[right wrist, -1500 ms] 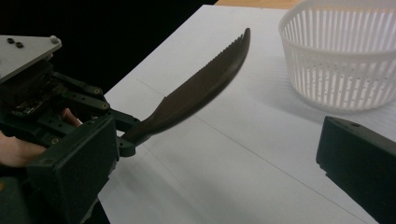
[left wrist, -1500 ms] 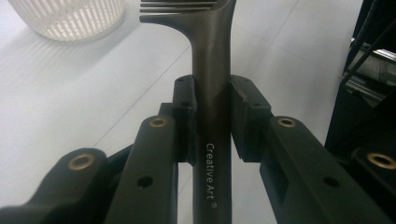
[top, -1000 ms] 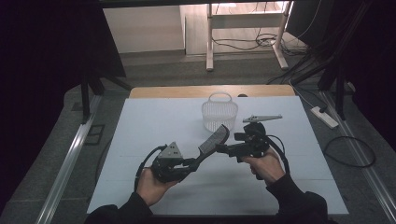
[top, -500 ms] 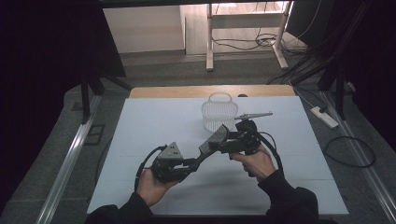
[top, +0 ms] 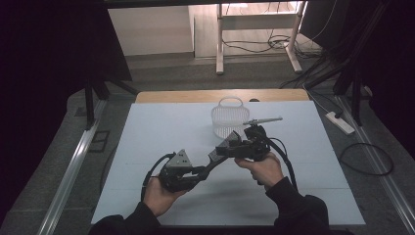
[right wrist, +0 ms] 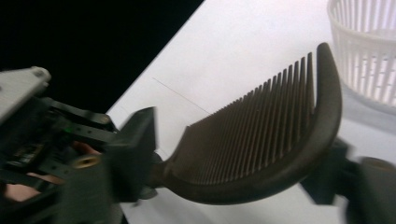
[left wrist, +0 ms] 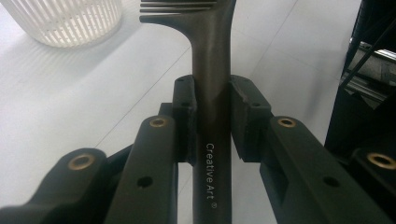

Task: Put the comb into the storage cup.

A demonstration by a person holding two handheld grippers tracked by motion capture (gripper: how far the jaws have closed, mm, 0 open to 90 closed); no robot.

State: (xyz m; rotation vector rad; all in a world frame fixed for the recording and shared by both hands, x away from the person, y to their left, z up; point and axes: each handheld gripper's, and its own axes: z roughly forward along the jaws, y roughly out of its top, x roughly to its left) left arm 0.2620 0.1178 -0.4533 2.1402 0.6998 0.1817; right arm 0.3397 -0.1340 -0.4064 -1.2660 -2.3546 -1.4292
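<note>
A dark comb [top: 221,151] is held in the air between my two grippers over the white table [top: 147,147]. My left gripper [top: 205,166] is shut on its handle [left wrist: 212,154], which reads "Creative Art"; the teeth [left wrist: 177,9] point away. My right gripper [top: 234,143] reaches in from the right. Its blurred jaws have just been closing and stand either side of the comb's toothed head [right wrist: 261,144]. I see no firm press from them. The left gripper's body [right wrist: 42,126] shows behind the comb.
A white slatted basket [top: 227,120] stands just beyond the grippers, near the table's far edge. It also sits at the upper left [left wrist: 70,23] and upper right [right wrist: 364,56] of the gripper views. Dark floor and cables surround the table.
My right gripper has slid left onto the comb's head and its jaws have narrowed around it. The left gripper and the comb have stayed put.
</note>
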